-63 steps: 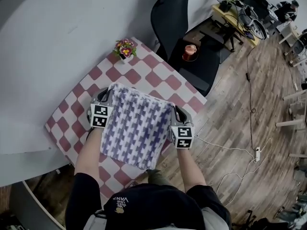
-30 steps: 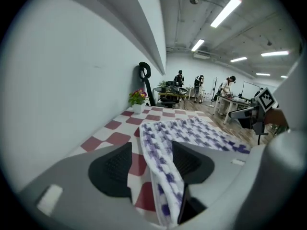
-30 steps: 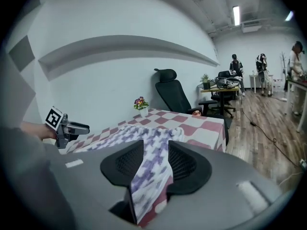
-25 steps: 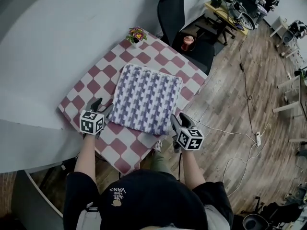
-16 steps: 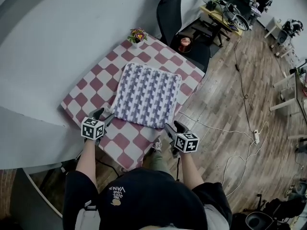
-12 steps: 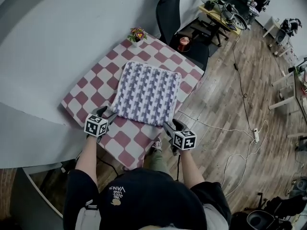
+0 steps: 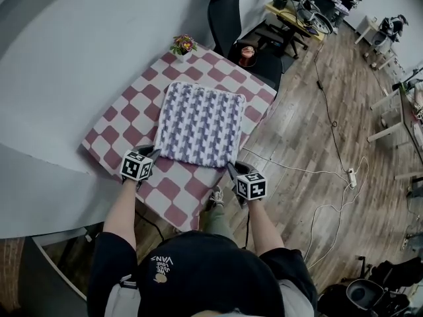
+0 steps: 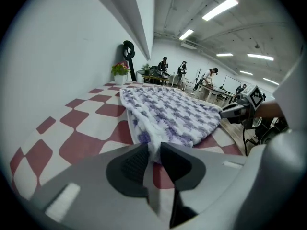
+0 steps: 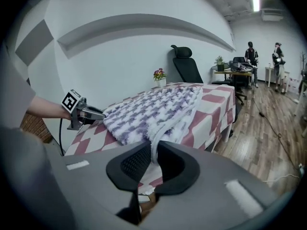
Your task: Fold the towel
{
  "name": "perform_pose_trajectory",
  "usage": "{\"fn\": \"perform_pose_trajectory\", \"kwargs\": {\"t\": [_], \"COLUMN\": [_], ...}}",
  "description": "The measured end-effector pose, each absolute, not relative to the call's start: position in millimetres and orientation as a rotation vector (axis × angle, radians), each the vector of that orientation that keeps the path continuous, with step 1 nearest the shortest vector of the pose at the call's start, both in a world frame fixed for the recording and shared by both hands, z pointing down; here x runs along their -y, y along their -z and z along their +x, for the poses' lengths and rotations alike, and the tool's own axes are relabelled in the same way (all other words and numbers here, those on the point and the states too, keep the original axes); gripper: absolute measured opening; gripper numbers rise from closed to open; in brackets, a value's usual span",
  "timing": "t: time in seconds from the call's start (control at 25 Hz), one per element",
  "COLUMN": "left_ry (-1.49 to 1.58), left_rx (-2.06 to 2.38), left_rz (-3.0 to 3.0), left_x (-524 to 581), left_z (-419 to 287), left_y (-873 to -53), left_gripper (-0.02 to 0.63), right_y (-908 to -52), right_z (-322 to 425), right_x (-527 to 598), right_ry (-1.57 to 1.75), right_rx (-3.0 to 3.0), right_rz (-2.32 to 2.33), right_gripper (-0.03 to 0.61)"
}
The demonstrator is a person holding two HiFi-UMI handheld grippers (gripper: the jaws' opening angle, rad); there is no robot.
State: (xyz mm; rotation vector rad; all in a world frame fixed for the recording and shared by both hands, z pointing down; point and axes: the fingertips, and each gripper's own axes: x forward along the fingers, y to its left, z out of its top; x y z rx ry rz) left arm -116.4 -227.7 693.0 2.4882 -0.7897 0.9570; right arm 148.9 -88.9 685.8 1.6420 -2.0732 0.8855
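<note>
A purple-and-white patterned towel (image 7: 198, 124) lies folded flat on the red-and-white checked tablecloth (image 7: 122, 121). My left gripper (image 7: 153, 153) sits at the towel's near left corner. In the left gripper view the jaws have just been closing, and my left gripper (image 8: 154, 156) pinches that fluffy corner of the towel (image 8: 177, 114) between its pads. My right gripper (image 7: 232, 170) is at the near right corner, over the table's edge. There too the jaws have just been closing, and my right gripper (image 9: 154, 159) grips the white hem of the towel (image 9: 158, 107).
A flower pot (image 7: 183, 46) stands at the table's far corner. Behind the table are a black office chair (image 7: 225, 12) and a dark stool with a copper-coloured pot (image 7: 247, 55). A cable and power strip (image 7: 350, 176) lie on the wooden floor. People stand at desks far off.
Both grippers have come forward and down from the table's near side to the towel's near corners. Their jaws, open before, are now closed on those corners.
</note>
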Motion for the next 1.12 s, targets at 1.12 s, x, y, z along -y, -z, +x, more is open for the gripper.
{"fn": "perform_pose_trajectory", "kwargs": {"t": [1.12], "left_ry": [-1.045], "left_rx": [0.463], "left_rz": [2.381], "left_x": [56], "left_z": [-217], "left_y": [-629], "left_gripper": [0.055], "right_y": [-618], "right_z": [68], "right_x": [-49], "right_ry": [-1.260], "right_rx": [2.285], "right_rz": [1.443], "right_gripper": [0.031]}}
